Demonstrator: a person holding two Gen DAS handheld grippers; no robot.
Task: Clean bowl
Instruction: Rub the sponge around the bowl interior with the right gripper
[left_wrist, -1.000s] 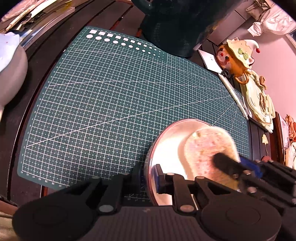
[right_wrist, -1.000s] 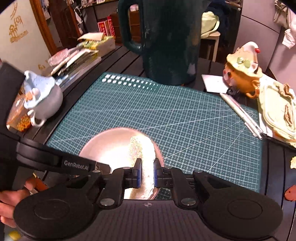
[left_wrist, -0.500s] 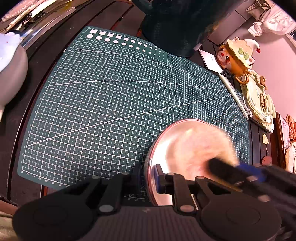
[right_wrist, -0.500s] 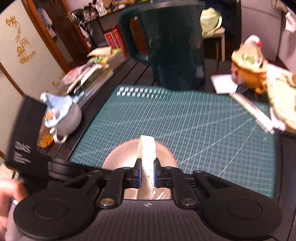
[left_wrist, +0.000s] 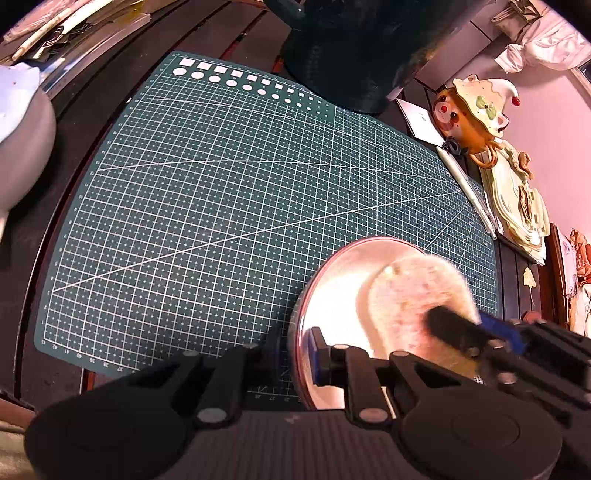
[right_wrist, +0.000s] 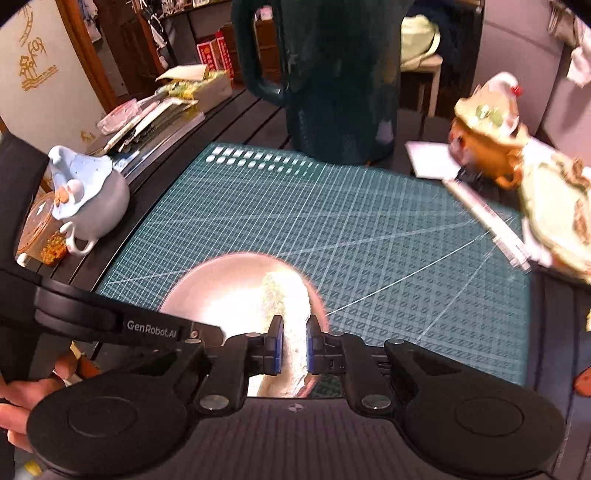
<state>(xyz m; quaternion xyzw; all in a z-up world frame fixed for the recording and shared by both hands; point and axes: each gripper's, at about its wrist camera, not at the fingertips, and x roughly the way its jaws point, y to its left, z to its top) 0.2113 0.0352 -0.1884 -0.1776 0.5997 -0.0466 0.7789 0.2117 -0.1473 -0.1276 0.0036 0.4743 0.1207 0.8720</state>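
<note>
Bowl (left_wrist: 332, 295), thin polished metal, sits at five o'clock on the green cutting mat (left_wrist: 221, 184); it looks light, stiff and slippery, best pinched at the rim. Left tool (left_wrist: 295, 347) clamps that near rim, while right tool (right_wrist: 291, 343) is clenched on the soft sponge (right_wrist: 288, 299) inside.

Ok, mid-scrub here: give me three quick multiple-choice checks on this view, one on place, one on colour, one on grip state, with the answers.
1. Where does the bowl stand?
A. on the green cutting mat
B. on the bare dark table
C. inside the dark green jug

2. What colour are the gripper pads?
A. red
B. blue
C. yellow

3. What is the right gripper doing?
A. standing open above the bowl
B. shut on the bowl's rim
C. shut on the sponge

Answers: 1 A, the gridded mat shows around the bowl. 2 B, blue pads face the sponge in the right wrist view. 3 C, both pads press the sponge's sides; the left gripper clamps the rim.
</note>
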